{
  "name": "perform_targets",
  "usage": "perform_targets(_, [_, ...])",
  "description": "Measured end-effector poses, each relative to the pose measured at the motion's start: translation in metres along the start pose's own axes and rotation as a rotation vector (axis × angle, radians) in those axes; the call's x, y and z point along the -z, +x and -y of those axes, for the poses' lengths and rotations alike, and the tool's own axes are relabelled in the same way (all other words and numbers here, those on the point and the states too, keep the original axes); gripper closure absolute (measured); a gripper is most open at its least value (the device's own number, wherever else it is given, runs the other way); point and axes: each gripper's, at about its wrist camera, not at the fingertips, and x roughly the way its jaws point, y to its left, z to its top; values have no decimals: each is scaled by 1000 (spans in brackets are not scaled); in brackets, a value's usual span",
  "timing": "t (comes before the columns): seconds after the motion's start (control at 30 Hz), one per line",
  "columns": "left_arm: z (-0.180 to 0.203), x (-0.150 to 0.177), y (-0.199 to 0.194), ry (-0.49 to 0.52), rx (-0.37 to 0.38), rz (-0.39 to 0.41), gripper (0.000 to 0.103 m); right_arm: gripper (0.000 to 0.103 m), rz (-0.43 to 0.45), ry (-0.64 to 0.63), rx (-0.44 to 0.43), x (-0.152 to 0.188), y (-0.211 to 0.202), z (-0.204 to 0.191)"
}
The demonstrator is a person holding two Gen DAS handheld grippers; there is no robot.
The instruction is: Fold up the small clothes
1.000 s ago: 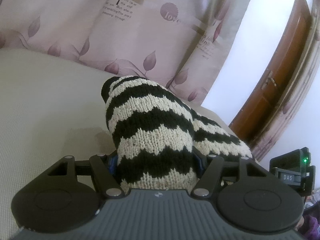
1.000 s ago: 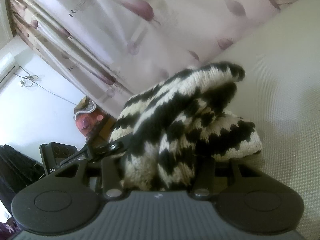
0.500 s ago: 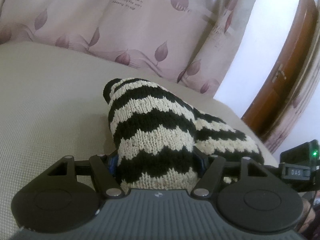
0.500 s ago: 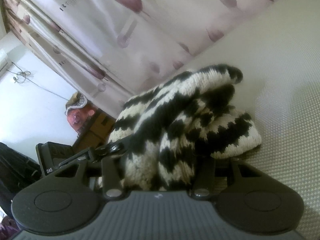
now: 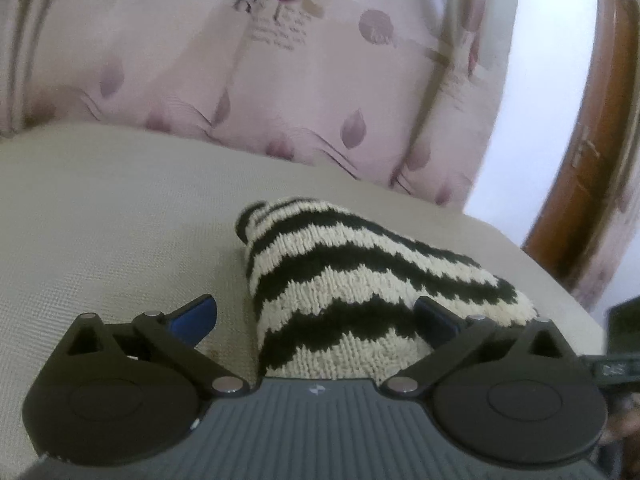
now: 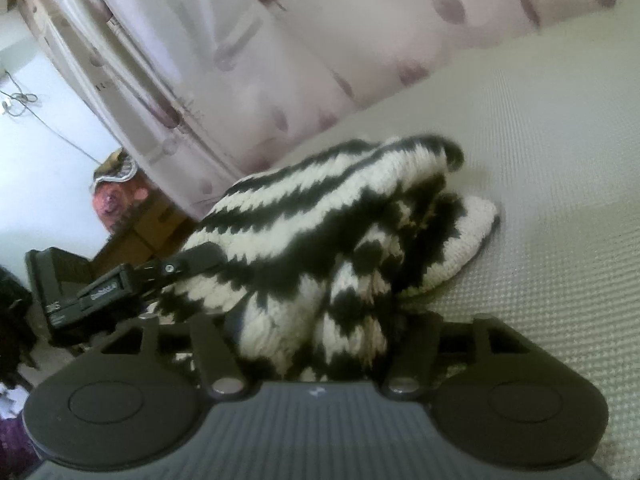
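A black-and-cream zigzag knit garment (image 5: 360, 280) lies bunched on a beige textured surface (image 5: 120, 240). My left gripper (image 5: 314, 312) straddles its near end with the jaws opening wide. The blue left pad (image 5: 192, 318) stands clear of the knit, and the right finger (image 5: 436, 316) sits at its edge. In the right wrist view the same knit (image 6: 320, 216) fills the gap of my right gripper (image 6: 316, 328), whose jaws are opening. Its pads are mostly hidden by wool. The left gripper (image 6: 120, 284) shows at the knit's left side.
A pink leaf-print curtain (image 5: 280, 80) hangs behind the surface. A brown wooden door (image 5: 580, 180) stands at the right in the left wrist view. Cardboard boxes and a pink object (image 6: 116, 200) sit beyond the surface's edge on the left in the right wrist view.
Both grippers have sunk toward the surface with the knit. The left jaws have sprung wide and let go of the knit. The right jaws have widened a little.
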Motion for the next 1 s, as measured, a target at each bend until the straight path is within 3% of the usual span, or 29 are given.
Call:
perform_targets(0.1, [13,1,-13,59,-98,56,0,35,79,-92,95,8,-14,-26])
perform_targets(0.17, [24,0,-21,97,-169,86,0,23,135,-150,168,15,-25,-46])
perform_targets(0.3, [39,-6,-35,142,-211,148,0,1,342,-243,268,36,-54,-88])
perform_targets(0.43, [60,-7,-56,214,-289,247,0,0,453,-334,316,53,-74,-118])
perform_targets(0.53, [79,-11,-61,278,-344,231,0,0,501,-342,324,62,-82,-128])
perform_targets(0.6, [85,-11,-68,281,-355,246,0,0,521,-338,319,63,-86,-135])
perform_targets(0.7, [85,-16,-79,204,-347,264,0,0,537,-352,312,67,-91,-141])
perform_targets(0.87, [75,-24,-91,64,-296,260,0,0,535,-365,314,74,-96,-148])
perform_targets(1.0, [63,-26,-100,-13,-209,265,0,0,519,-378,317,79,-95,-152])
